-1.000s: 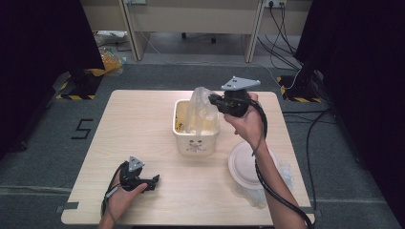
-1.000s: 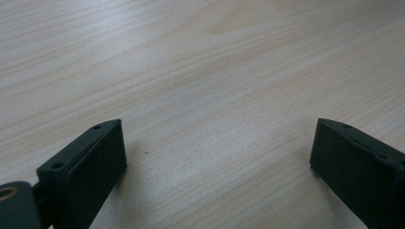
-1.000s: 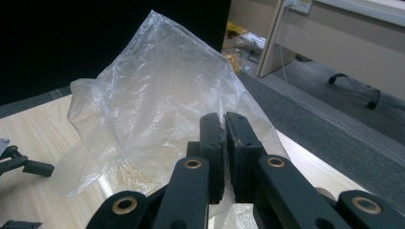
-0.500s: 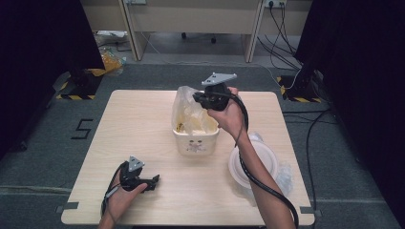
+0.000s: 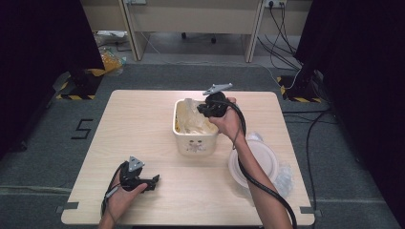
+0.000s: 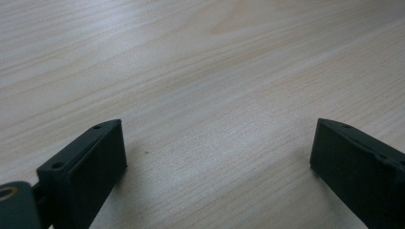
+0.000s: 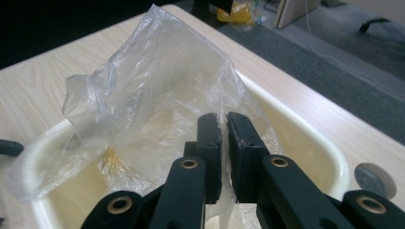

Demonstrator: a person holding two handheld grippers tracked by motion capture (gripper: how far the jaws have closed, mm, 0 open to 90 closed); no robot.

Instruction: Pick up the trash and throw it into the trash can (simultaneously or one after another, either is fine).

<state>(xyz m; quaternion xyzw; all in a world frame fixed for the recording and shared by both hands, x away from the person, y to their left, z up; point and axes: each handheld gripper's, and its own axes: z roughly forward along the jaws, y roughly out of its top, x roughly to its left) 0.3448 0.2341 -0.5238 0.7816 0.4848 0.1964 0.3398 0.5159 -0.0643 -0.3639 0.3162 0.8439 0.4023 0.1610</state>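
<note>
A cream plastic tub (image 5: 193, 140) stands near the middle of the wooden table. A crumpled clear plastic bag (image 5: 190, 113) sits in it, with yellowish contents under the film. My right gripper (image 5: 201, 110) hovers over the tub's far right rim, pointing left. In the right gripper view its jaws (image 7: 223, 126) are shut on a fold of the bag (image 7: 157, 81), above the tub's rim (image 7: 305, 143). My left gripper (image 5: 155, 181) rests on the table at the front left. Its jaws (image 6: 217, 143) are open, with bare wood between them.
A round white lid (image 5: 253, 162) lies on crinkled clear wrap to the right of the tub, beside my right forearm. The table (image 5: 138, 119) ends close behind the tub and in front of my left hand. Cables run over the floor at the back right.
My right gripper has moved left and down over the tub with the bag still in its jaws, so the bag sits lower in the tub. The left gripper has stayed put.
</note>
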